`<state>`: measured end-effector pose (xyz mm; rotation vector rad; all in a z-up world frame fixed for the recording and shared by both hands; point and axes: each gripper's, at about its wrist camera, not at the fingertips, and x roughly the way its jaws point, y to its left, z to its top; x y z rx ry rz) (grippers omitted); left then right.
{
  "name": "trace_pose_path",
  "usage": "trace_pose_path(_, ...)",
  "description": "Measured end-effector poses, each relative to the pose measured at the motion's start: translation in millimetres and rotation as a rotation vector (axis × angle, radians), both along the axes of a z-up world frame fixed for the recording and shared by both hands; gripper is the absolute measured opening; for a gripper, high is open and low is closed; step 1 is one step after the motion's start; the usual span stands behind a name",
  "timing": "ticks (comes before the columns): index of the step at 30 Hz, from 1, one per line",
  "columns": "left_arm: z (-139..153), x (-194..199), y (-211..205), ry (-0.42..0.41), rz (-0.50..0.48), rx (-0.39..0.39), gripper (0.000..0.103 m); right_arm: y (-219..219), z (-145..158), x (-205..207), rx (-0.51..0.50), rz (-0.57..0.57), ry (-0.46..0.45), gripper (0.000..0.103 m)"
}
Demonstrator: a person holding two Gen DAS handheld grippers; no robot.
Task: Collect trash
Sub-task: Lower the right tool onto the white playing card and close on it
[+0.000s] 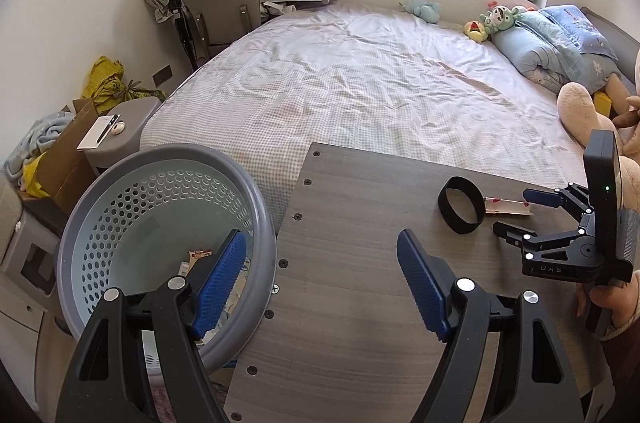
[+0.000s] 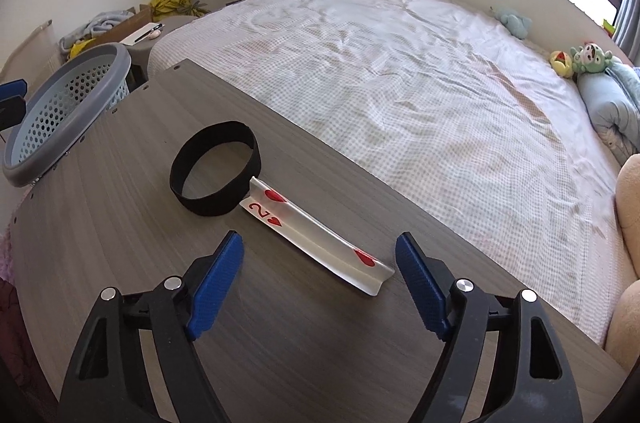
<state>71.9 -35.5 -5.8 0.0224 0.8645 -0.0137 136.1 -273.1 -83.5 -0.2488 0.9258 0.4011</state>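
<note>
Fingers (image 2: pixel 416 287) of both grippers wide apart, empty. Right view: folded playing card (image 2: pixel 316 243) beside black band (image 2: pixel 216 167) on worktop (image 2: pixel 120 243). Left view alone shows basket (image 1: pixel 160 223) holding scraps; bed (image 1: pixel 360 83) behind.

From the left tool (image 1: pixel 322 283) we look steeply down over the tabletop (image 1: pixel 360 303) and basket (image 1: pixel 160 223); from the right tool (image 2: pixel 320 283) likewise, close above the tabletop. Both views share the black band (image 1: pixel 461 205) and bed (image 1: pixel 340 75).
</note>
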Motion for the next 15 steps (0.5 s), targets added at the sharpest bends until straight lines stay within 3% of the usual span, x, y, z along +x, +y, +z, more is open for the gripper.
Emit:
trace_pose_path(3, 0.1, -0.4, 1.3, 0.0, 0.008, -0.001, 0.075, 2.6, 0.4, 3.0, 0.011, 0.027, 0.009, 0.07)
trace_pose_path(9, 0.9, -1.8, 1.1, -0.007, 0.011, 0.004, 0.075, 10.0, 4.1, -4.4, 0.02, 0.058, 0.022, 0.045)
trace_pose_path(12, -0.4, -1.7, -1.3, -0.005, 0.001, -0.001, 0.075, 10.6, 5.3, -11.7, 0.028, 0.026, 0.03, 0.02)
trace_pose_path(15, -4.1, -1.8, -6.2, 0.007, -0.021, -0.006, 0.075, 5.8, 5.5, -19.9, 0.056, -0.033, 0.041, 0.018)
